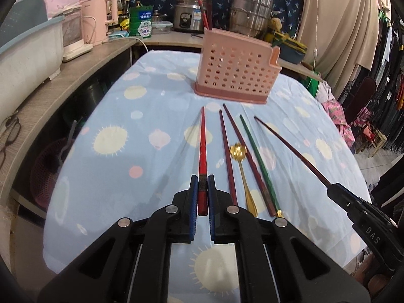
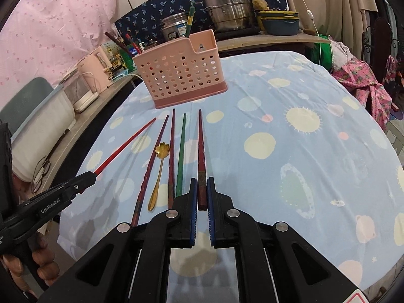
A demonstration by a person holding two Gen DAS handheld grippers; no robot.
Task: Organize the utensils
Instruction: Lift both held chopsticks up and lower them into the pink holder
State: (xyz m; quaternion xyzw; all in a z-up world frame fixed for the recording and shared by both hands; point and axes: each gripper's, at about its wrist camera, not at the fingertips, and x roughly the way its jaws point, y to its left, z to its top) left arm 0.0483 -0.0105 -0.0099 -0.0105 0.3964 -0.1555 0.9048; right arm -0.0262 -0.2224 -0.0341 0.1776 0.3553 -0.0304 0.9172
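Nearest, the left tool (image 1: pixel 202 184) clamps the butt of a red chopstick (image 1: pixel 202 146), and the right tool (image 2: pixel 202 185) clamps a maroon chopstick (image 2: pixel 201 146). Between them two dark chopsticks (image 1: pixel 228 151), a gold spoon (image 1: pixel 242 174) and a green chopstick (image 1: pixel 257 159) lie side by side on the counter (image 1: pixel 126 136). Beyond stands the pink holder (image 2: pixel 180 75); only the right view shows a green chopstick upright inside (image 2: pixel 190 22).

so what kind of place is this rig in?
Likely a cramped home kitchen doubling as storage: a steel rice cooker and stacked steel steamer pot on a wooden counter, clothes hanging on a rack beside the table.
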